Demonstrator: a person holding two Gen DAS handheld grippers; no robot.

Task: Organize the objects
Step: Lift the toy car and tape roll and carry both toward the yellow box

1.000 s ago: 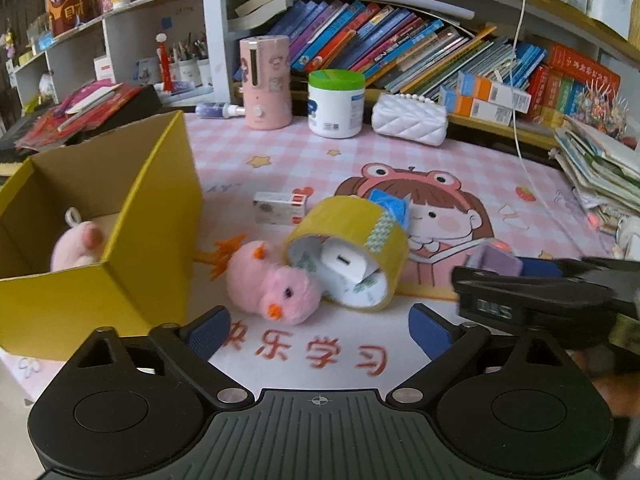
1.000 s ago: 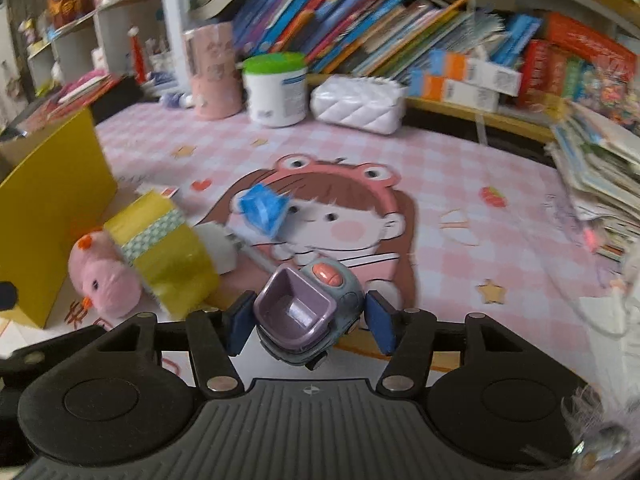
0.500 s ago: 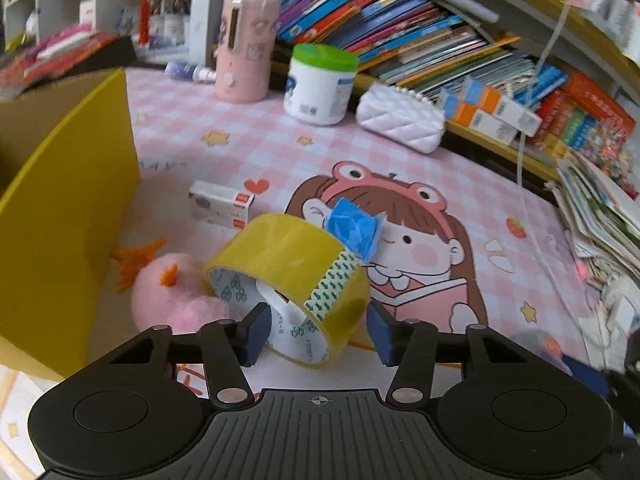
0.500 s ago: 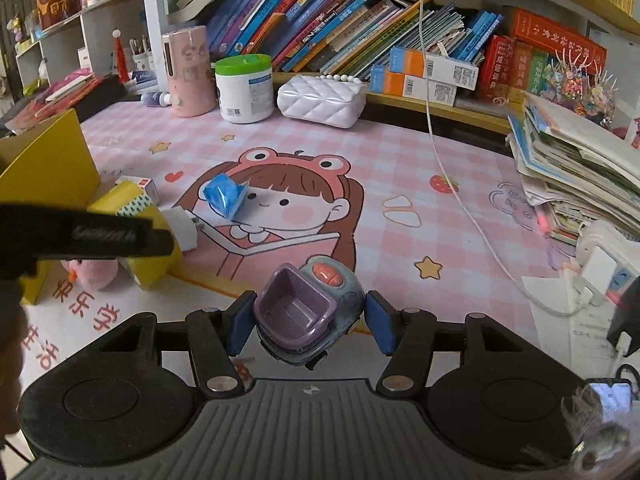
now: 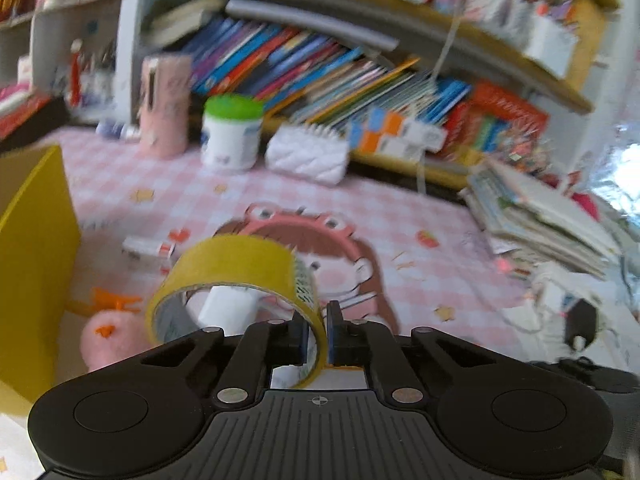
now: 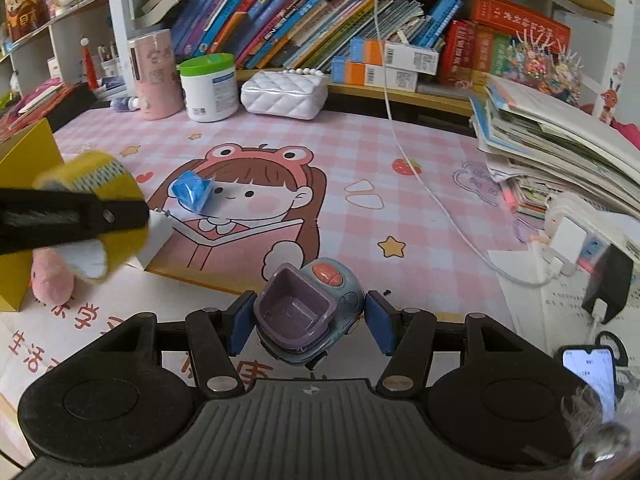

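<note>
Looking along my left gripper [image 5: 318,332], I see its fingers [image 5: 298,334] have just been closing and now pinch the near wall of the yellow tape roll [image 5: 236,276], one finger inside the ring and one outside. The roll stands on edge, lifted in front of the camera, and a white block [image 5: 230,304] shows through its hole. Below and left of it lies a pink plush chick [image 5: 108,340] on the worktop [image 5: 400,216], close beside the wall of the yellow box [image 5: 32,248]. A small white and red packet [image 5: 146,246] lies further back, and a white tub with a green lid [image 5: 232,136] stands near the bookshelf; this view is blurred. Looking along my right gripper [image 6: 310,320], its fingers [image 6: 242,322] are partly closed around a small grey-blue toy car [image 6: 312,320] with a purple tub on it, one pad at each side, gripping it above the worktop [image 6: 400,168]. At the left of this view my left gripper [image 6: 72,216] crosses in, holding the tape roll [image 6: 92,176] above the plush chick [image 6: 50,276], with the yellow box [image 6: 24,152] just behind. A crumpled blue wrapper [image 6: 191,190] lies on the cartoon girl printed on the mat.
</note>
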